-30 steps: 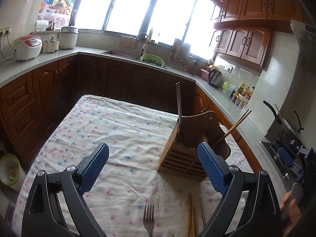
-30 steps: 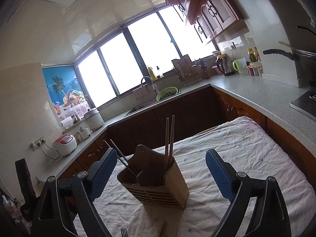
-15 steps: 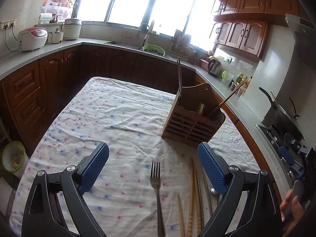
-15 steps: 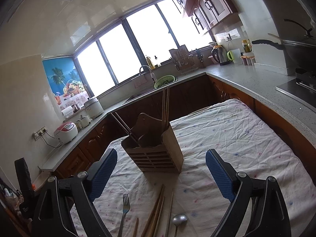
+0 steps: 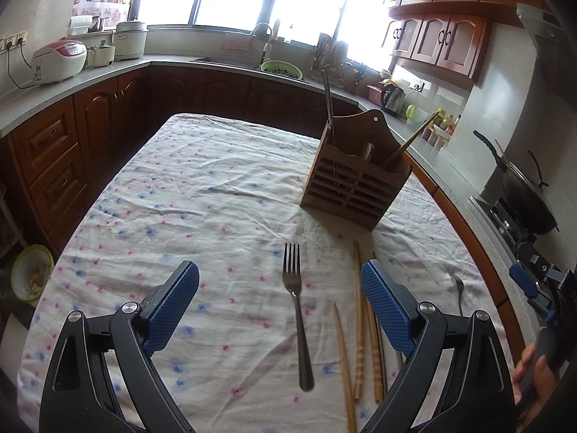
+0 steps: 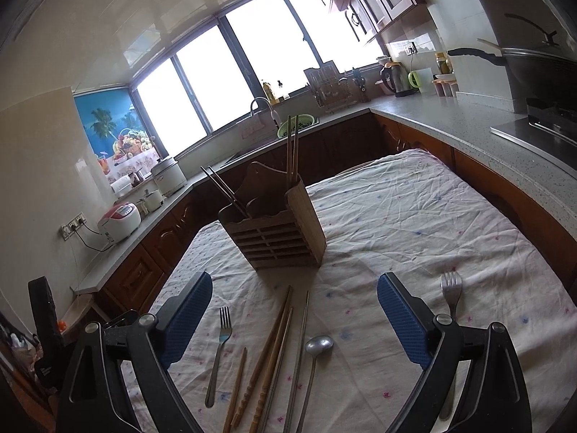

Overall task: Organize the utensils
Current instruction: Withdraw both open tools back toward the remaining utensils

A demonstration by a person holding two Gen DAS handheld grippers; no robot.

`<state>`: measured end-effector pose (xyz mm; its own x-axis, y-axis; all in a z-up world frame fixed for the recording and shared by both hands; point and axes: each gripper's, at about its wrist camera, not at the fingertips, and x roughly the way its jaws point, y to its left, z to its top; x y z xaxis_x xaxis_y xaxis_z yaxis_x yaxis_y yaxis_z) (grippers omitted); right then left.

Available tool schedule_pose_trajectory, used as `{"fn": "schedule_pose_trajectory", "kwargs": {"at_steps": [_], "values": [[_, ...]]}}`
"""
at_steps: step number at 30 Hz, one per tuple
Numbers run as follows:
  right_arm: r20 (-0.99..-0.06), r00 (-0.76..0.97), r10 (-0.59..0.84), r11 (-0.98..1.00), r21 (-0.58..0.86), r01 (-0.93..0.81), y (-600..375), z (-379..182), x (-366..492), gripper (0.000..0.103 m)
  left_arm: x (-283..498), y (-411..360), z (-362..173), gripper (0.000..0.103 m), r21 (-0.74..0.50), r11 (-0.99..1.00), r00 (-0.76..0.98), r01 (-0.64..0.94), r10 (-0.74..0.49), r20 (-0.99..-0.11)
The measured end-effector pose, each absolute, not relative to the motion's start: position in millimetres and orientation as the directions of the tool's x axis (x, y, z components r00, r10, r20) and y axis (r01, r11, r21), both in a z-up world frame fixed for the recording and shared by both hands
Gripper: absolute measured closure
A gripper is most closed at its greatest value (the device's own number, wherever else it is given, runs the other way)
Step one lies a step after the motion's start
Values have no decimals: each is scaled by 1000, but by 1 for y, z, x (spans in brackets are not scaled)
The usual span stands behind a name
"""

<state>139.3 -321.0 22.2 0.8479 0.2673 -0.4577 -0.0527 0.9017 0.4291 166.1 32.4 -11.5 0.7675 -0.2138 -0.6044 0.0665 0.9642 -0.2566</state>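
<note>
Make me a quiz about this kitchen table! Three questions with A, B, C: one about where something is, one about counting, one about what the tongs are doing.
1. Where is the spoon?
A in the holder
B on the cloth
C in the sink

2. How many forks on the cloth?
A one
B two
C four

3. The right tongs are
A open
B shut on a fork
C shut on chopsticks

Answers: 1 B, it lies beside the chopsticks. 2 B, one left, one right. 3 A, nothing between the pads.

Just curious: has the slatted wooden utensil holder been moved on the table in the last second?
Cannot tell for sure. The slatted wooden utensil holder shrinks together with the kitchen counter behind it, so probably only the cameras pulled back.
</note>
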Motion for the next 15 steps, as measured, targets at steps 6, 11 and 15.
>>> {"fn": "schedule_pose_trajectory", "kwargs": {"at_steps": [6,11,15], "values": [[-473,840,266,900,433,-41,-324,16,137,9,164,24,-18,10,-250,965,743,83,-227,-630],[-484,831,274,898,438,-40,-323,11,139,9,166,13,-23,10,-227,968,722,108,-233,-652],[-498,820,283,901,431,-49,-321,6,143,9,169,5,-29,10,-213,970,703,122,-236,-671]]}}
